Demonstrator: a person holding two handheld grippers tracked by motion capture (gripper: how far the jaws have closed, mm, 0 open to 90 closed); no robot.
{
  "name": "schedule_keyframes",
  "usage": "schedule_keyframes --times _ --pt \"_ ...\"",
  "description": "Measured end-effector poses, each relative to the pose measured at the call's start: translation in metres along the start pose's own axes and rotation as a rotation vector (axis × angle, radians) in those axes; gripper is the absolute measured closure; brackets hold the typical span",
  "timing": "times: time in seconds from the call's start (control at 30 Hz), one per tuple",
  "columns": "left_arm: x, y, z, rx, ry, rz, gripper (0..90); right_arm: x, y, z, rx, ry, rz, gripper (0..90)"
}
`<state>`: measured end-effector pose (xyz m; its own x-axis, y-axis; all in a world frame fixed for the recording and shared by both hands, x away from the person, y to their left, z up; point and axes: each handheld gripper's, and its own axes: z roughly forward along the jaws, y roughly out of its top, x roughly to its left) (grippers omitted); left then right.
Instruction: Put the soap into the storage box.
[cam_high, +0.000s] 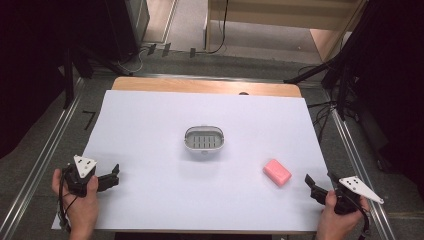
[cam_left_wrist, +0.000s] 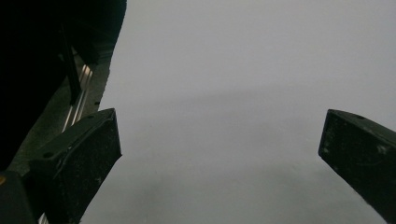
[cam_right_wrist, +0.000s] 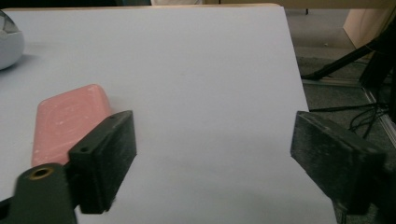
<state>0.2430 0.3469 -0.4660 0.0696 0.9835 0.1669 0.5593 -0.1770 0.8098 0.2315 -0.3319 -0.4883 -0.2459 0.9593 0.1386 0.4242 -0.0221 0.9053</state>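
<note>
A pink bar of soap (cam_high: 277, 172) lies on the white table sheet at the right; the right gripper view shows the soap (cam_right_wrist: 65, 122) just left of and beyond the left jaw. A white oval soap dish (cam_high: 204, 139) with a slotted grey insert stands in the middle of the sheet, and its edge (cam_right_wrist: 8, 44) peeks in at the far left of the right gripper view. My right gripper (cam_high: 320, 187) rests open near the front right corner, a short way from the soap. My left gripper (cam_high: 114, 175) is open at the front left, with bare sheet between its jaws (cam_left_wrist: 219, 154).
The white sheet (cam_high: 150, 125) covers a wooden table (cam_high: 200, 86) with metal rails (cam_high: 45, 150) along both sides. Cables and dark stands sit on the floor beyond the right edge (cam_right_wrist: 345, 70). Dark curtains flank the scene.
</note>
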Motion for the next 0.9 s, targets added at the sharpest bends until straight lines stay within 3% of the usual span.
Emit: schedule_keyframes --times 0.03,0.2,0.43,0.57,0.67,0.9 --pt "0.0 0.0 0.0 0.0 0.0 0.0 0.0 0.0 0.0 0.0 -0.002 0.007 -0.004 21.9" --pt "0.001 0.0 -0.001 -0.002 -0.008 -0.003 0.0 0.003 0.0 0.0 0.015 0.01 -0.028 22.2" --pt "0.0 0.0 -0.001 -0.006 -0.007 0.004 0.0 0.007 0.001 0.003 0.036 -0.017 -0.058 15.0" --pt "0.0 0.0 -0.001 -0.002 -0.008 0.009 0.0 0.005 0.004 -0.002 0.034 0.007 -0.058 22.8" --pt "0.0 0.0 -0.001 -0.002 -0.007 0.007 0.0 0.005 0.007 -0.004 0.044 0.021 -0.073 23.7" --pt "-0.001 0.0 0.0 -0.001 -0.006 0.012 0.0 0.011 0.022 -0.005 0.19 0.074 -0.151 21.1"
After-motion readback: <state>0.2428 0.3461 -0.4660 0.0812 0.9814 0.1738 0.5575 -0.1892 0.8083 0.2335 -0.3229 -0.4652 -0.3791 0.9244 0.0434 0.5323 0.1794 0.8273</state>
